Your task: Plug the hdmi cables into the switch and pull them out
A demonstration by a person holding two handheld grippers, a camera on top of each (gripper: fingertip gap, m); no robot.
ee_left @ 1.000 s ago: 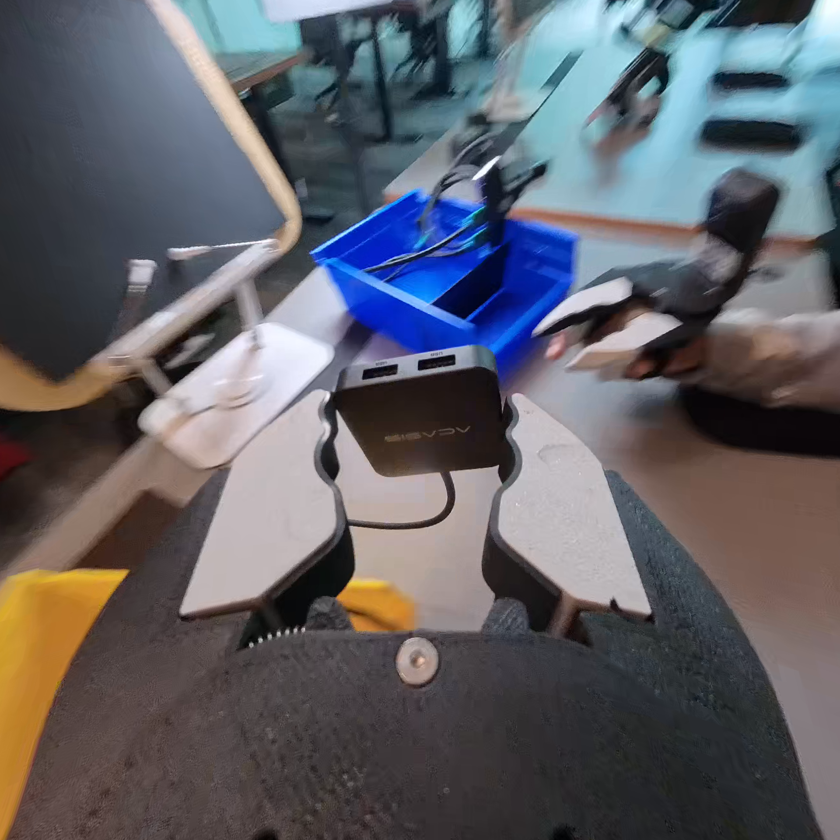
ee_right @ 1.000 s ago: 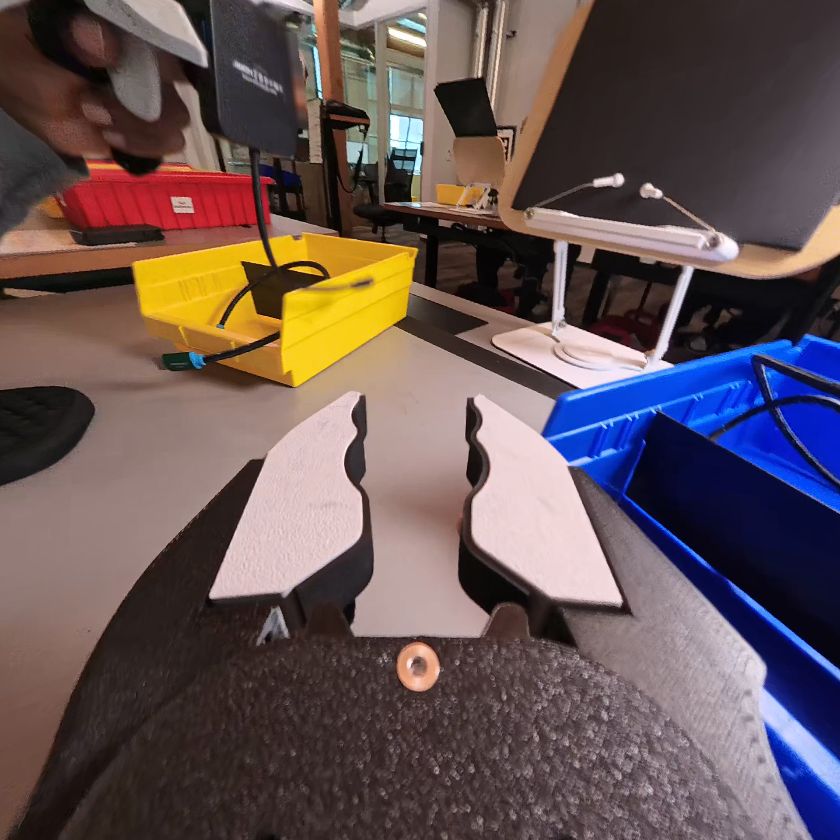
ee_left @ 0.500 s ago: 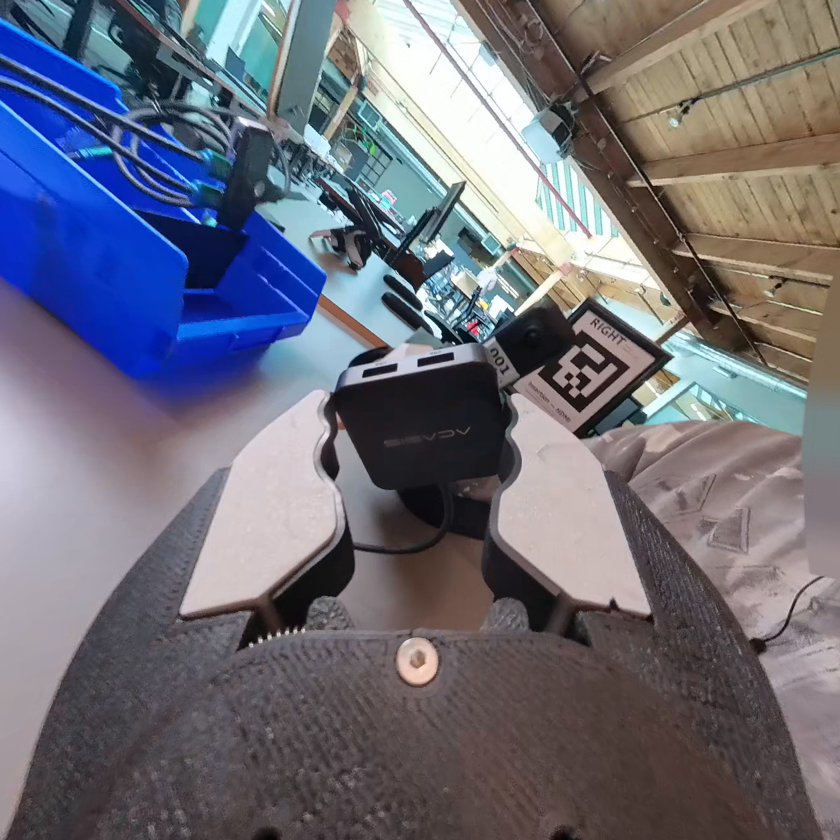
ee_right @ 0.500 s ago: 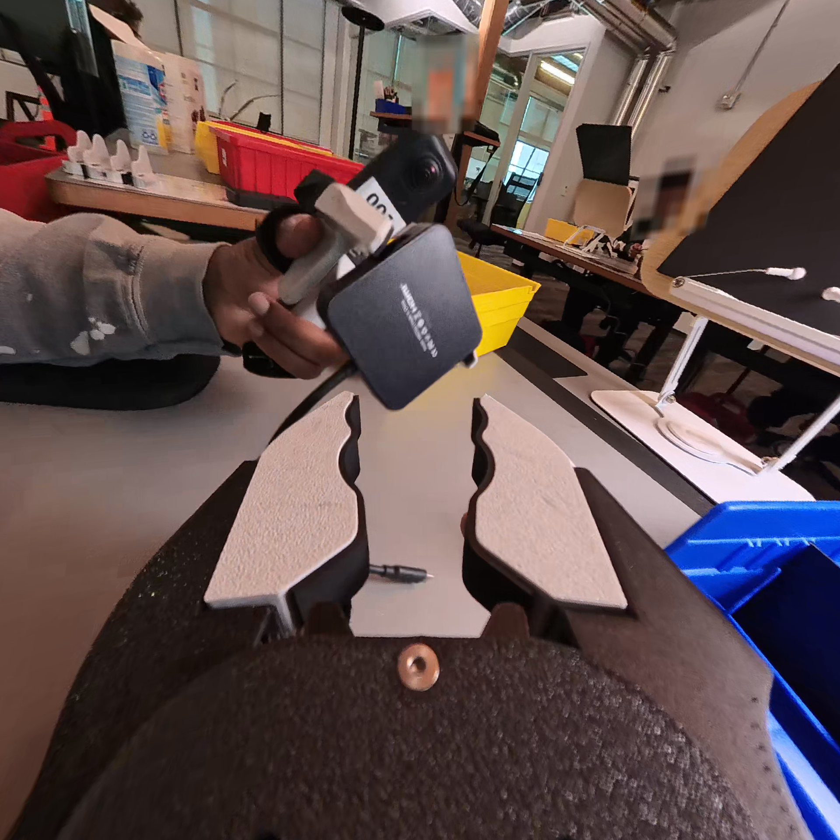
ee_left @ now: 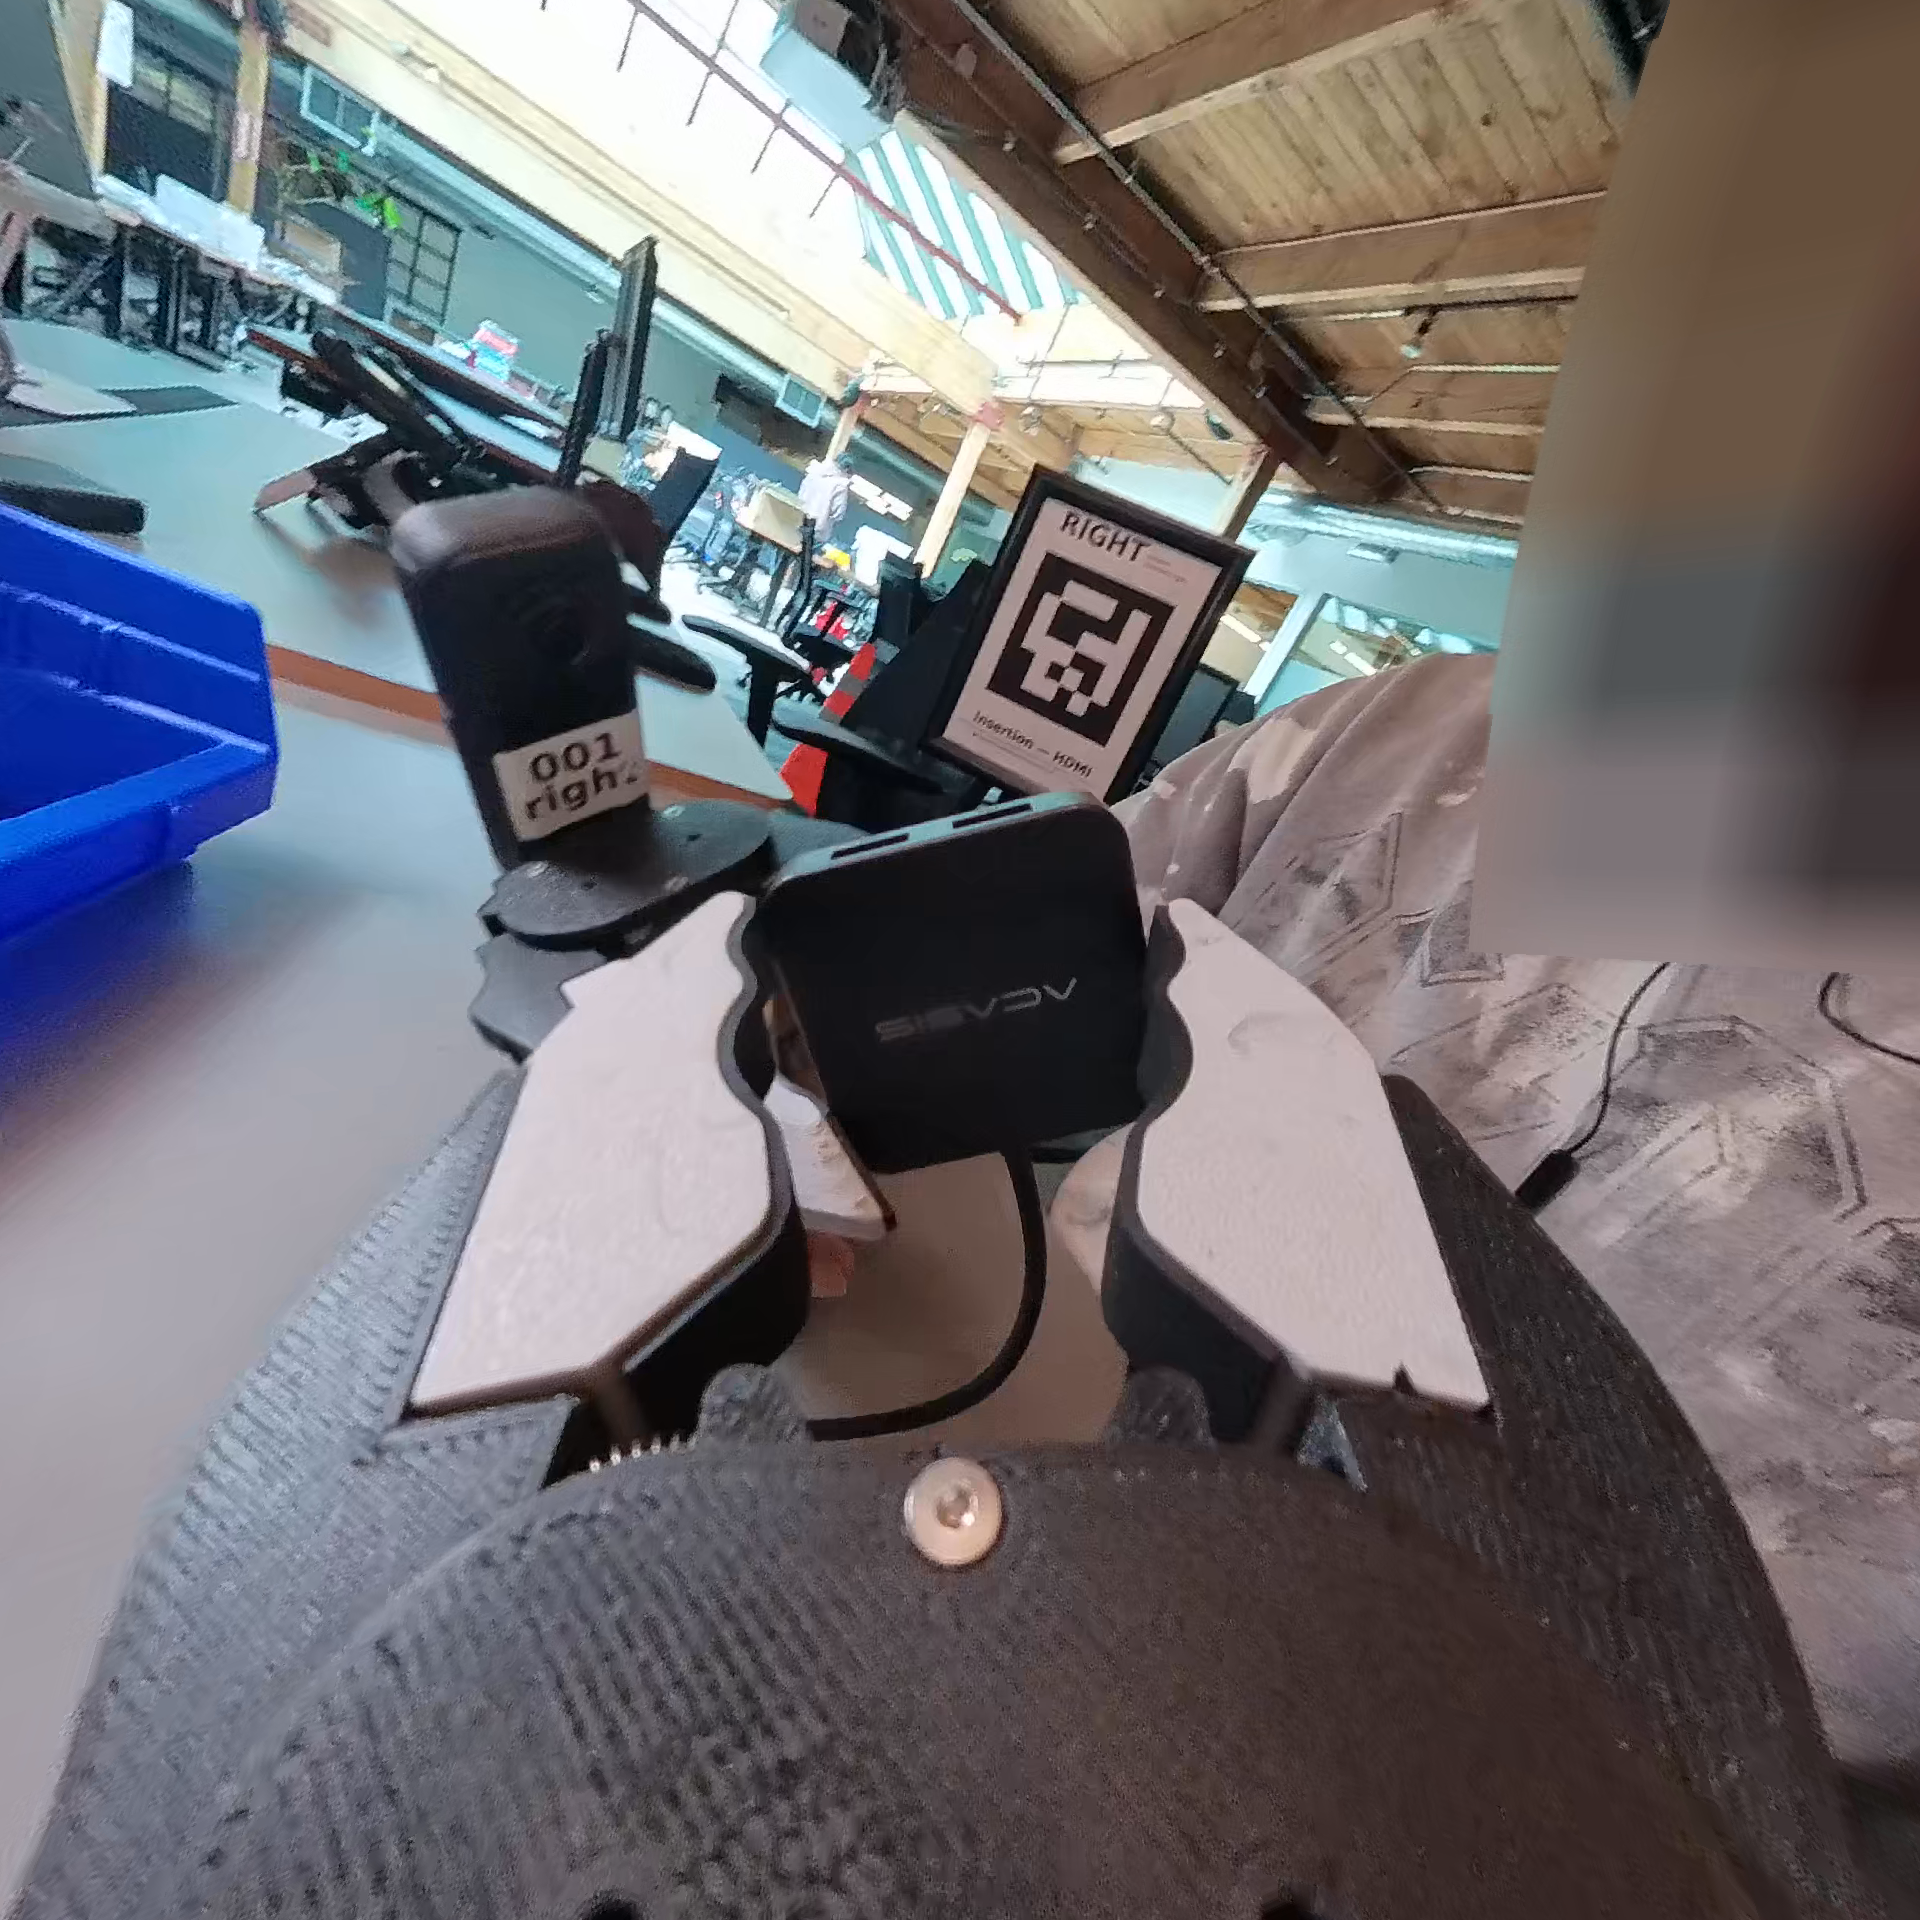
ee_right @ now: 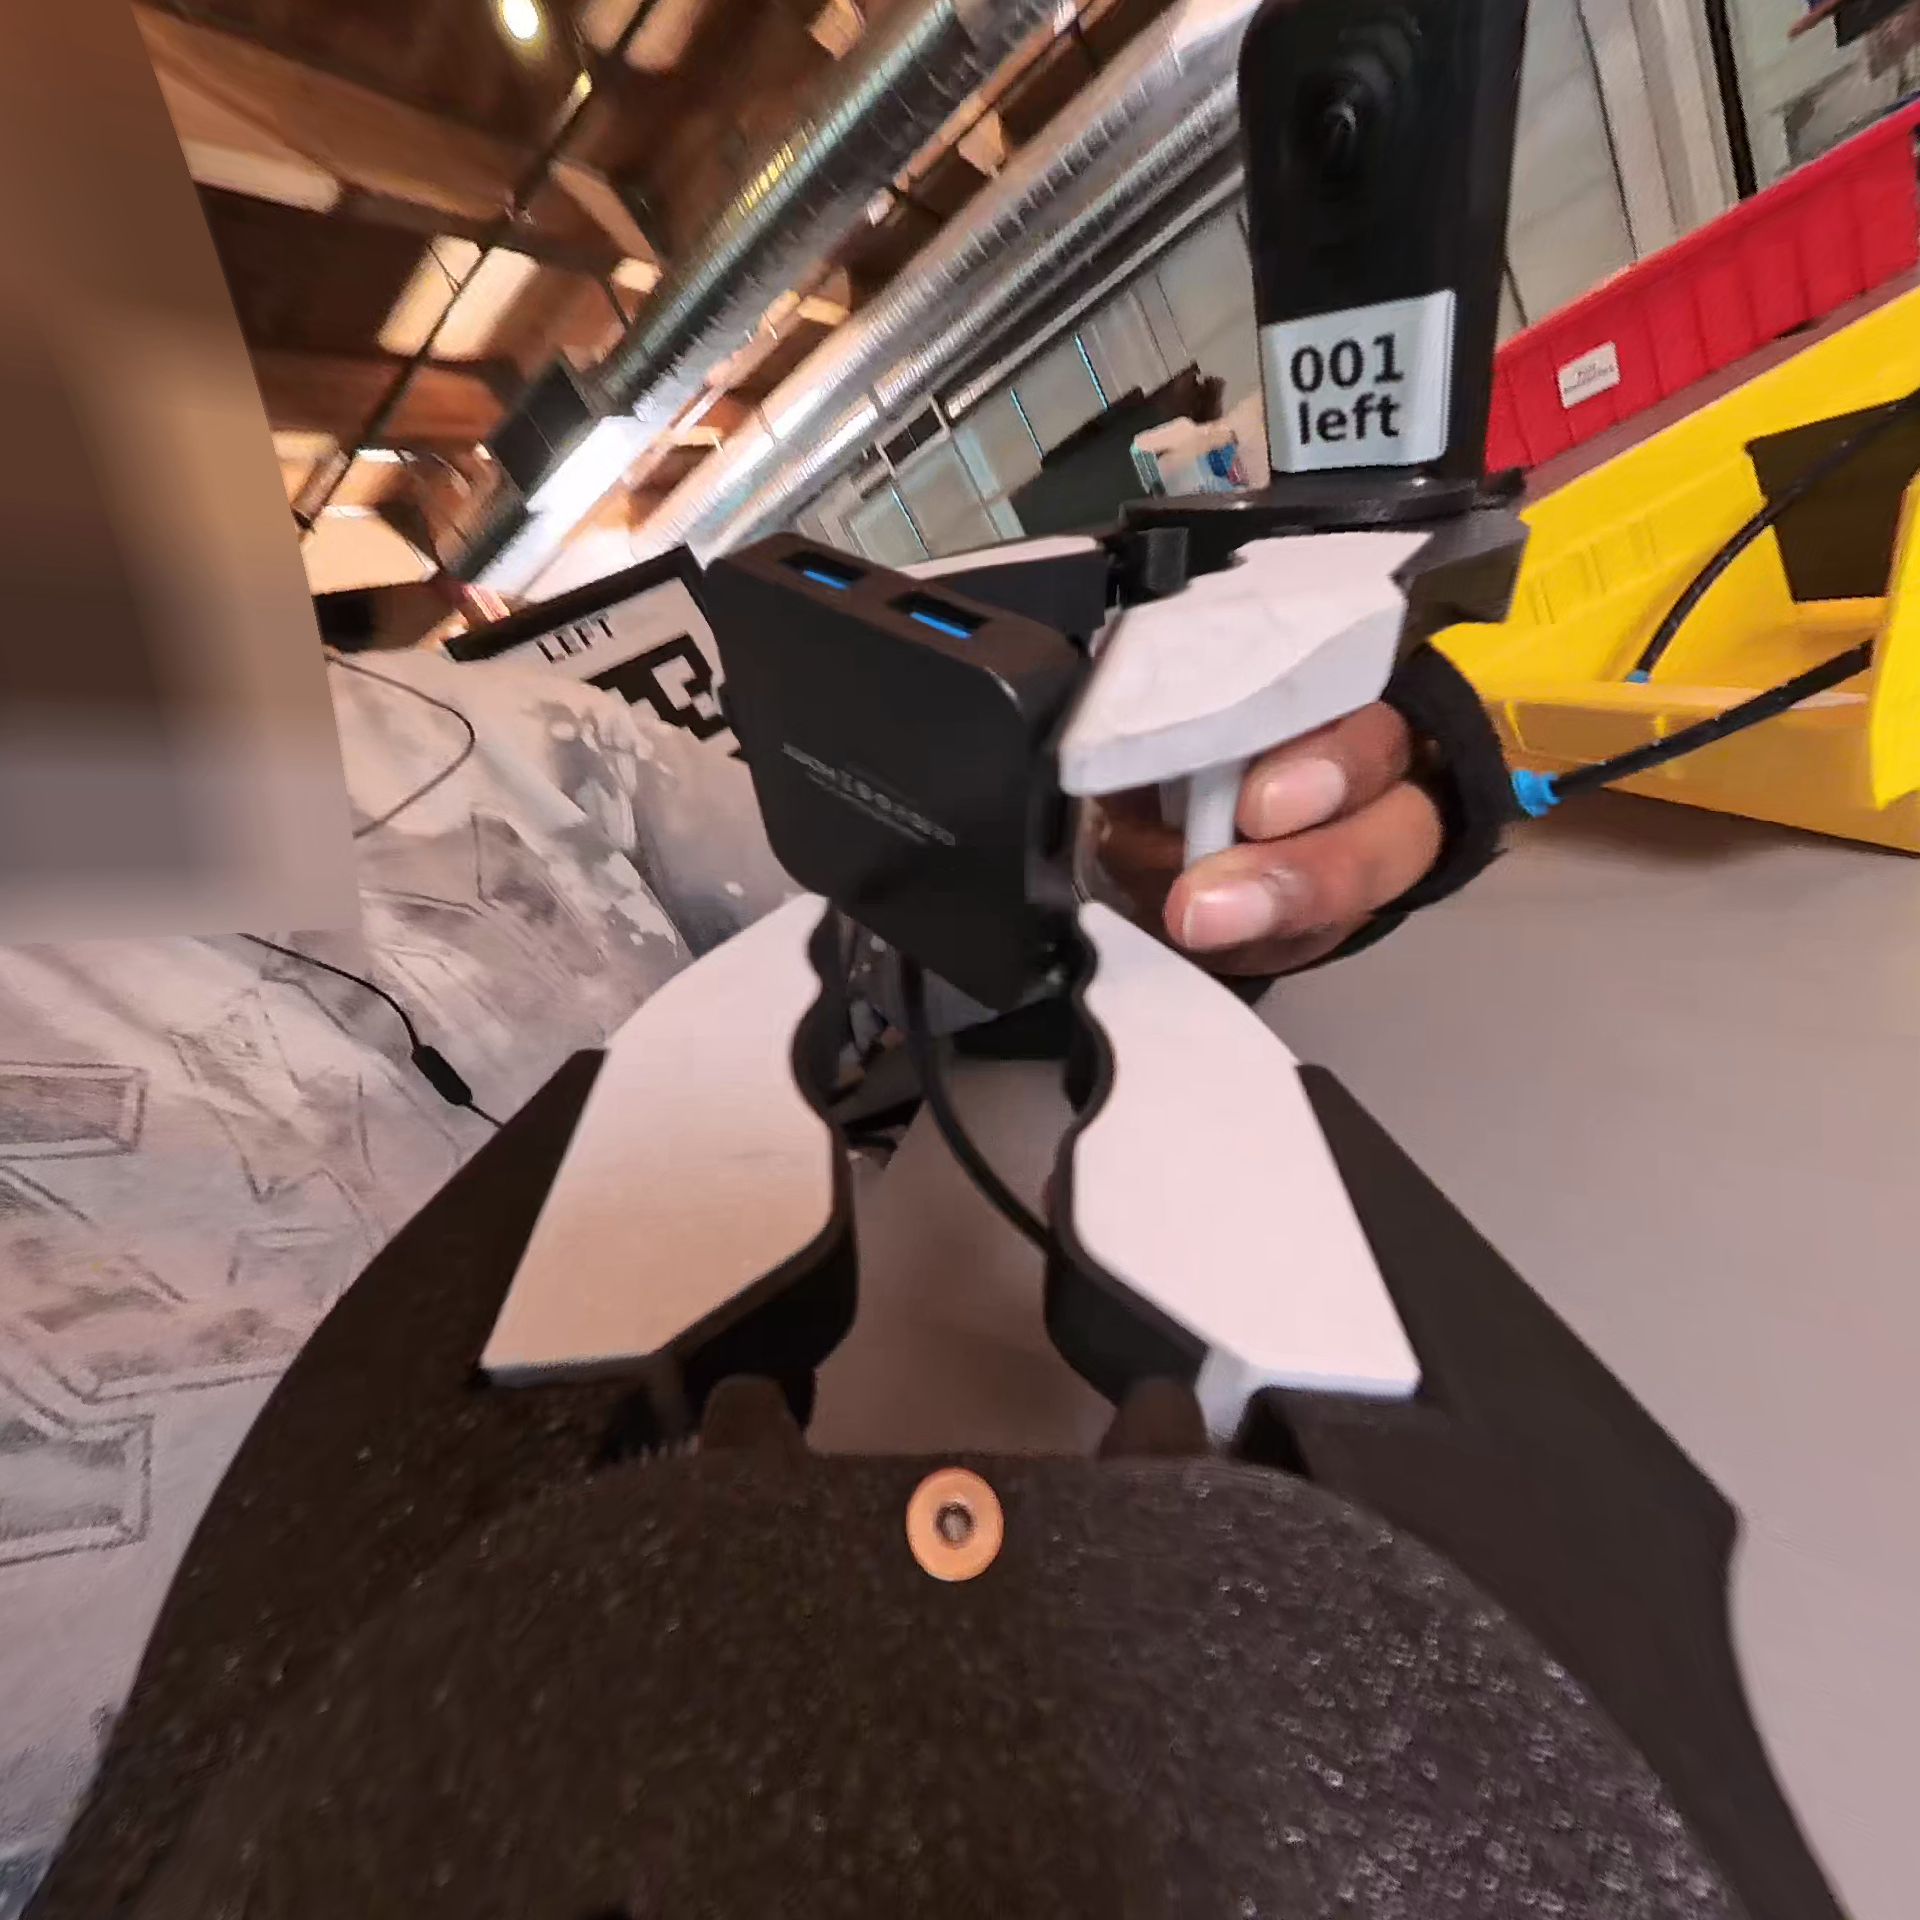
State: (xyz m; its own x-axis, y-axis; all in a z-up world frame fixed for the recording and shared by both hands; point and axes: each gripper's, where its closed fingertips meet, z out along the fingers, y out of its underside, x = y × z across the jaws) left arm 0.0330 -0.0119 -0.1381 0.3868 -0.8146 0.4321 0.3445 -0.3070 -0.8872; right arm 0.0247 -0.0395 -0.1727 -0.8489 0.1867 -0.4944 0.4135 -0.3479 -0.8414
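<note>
The left tongs (ee_left: pixel 951 935), two white, grainy, wavy-edged plates on a coarse black body, are clamped on the sides of a flat black switch (ee_left: pixel 961 997) with rounded corners, held up off the grey tabletop (ee_left: pixel 187 1091). The switch lies flat between the plates, its row of slots facing away from the holder toward a framed black-and-white marker card (ee_left: pixel 1081 644); a thin black cord (ee_left: pixel 1013 1309) trails from its near edge back between the plates.

In the right wrist view, the right tongs (ee_right: pixel 951 935) stand apart, their tips at the lower edge of the switch (ee_right: pixel 894 769); whether they touch it cannot be told. Its two blue-lined slots point up and to the left. A hand (ee_right: pixel 1309 810) grips the left tool.

Behind sit a yellow plastic bin (ee_right: pixel 1704 644) with a black cable (ee_right: pixel 1714 748) hanging out, a red bin (ee_right: pixel 1704 291), and in the left wrist view a glossy blue bin (ee_left: pixel 114 727). A grey patterned sleeve (ee_left: pixel 1662 1091) fills the side.
</note>
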